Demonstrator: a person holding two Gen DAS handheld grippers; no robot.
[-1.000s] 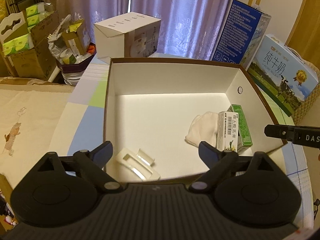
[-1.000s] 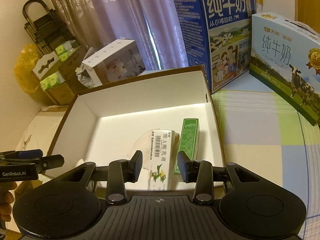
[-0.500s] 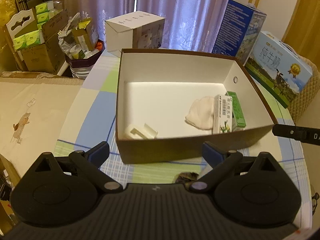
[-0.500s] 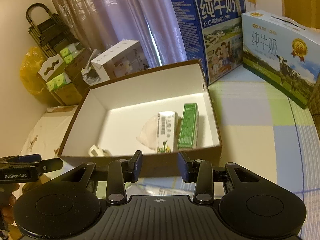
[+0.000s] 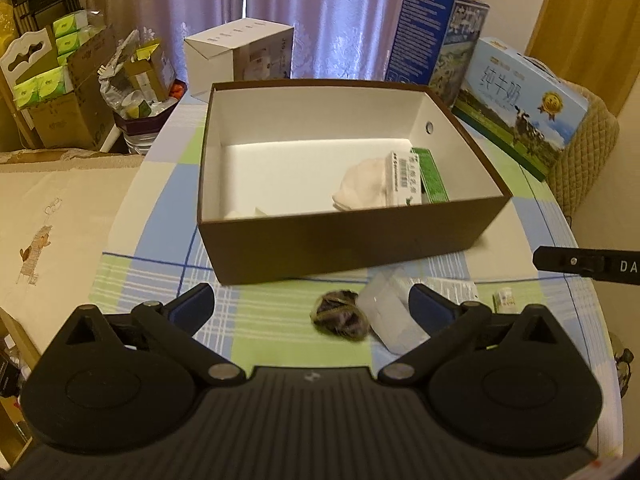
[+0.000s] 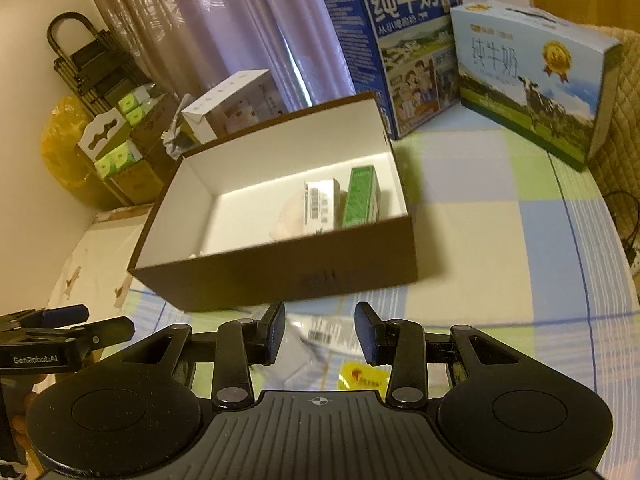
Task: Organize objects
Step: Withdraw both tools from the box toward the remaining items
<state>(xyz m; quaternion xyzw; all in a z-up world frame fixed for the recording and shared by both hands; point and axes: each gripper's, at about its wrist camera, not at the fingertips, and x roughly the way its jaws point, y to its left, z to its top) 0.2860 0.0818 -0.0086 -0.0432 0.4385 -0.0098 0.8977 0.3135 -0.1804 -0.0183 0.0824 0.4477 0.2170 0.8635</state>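
A brown open box stands on the checked tablecloth. Inside lie a white cloth, a white carton, a green carton and a white plastic piece. In front of the box lie a dark fuzzy ball, a clear plastic pack, a small bottle and a yellow packet. My left gripper is open and empty above these. My right gripper is open and empty over the clear pack.
Two milk cartons, dark blue and light blue, stand behind the box on the right. A white box stands behind it. Cardboard boxes of tissues sit at the left. The table edge curves at the right.
Both grippers have pulled back and up from over the box. The items lying in front of the box have come into view. Both stay open.
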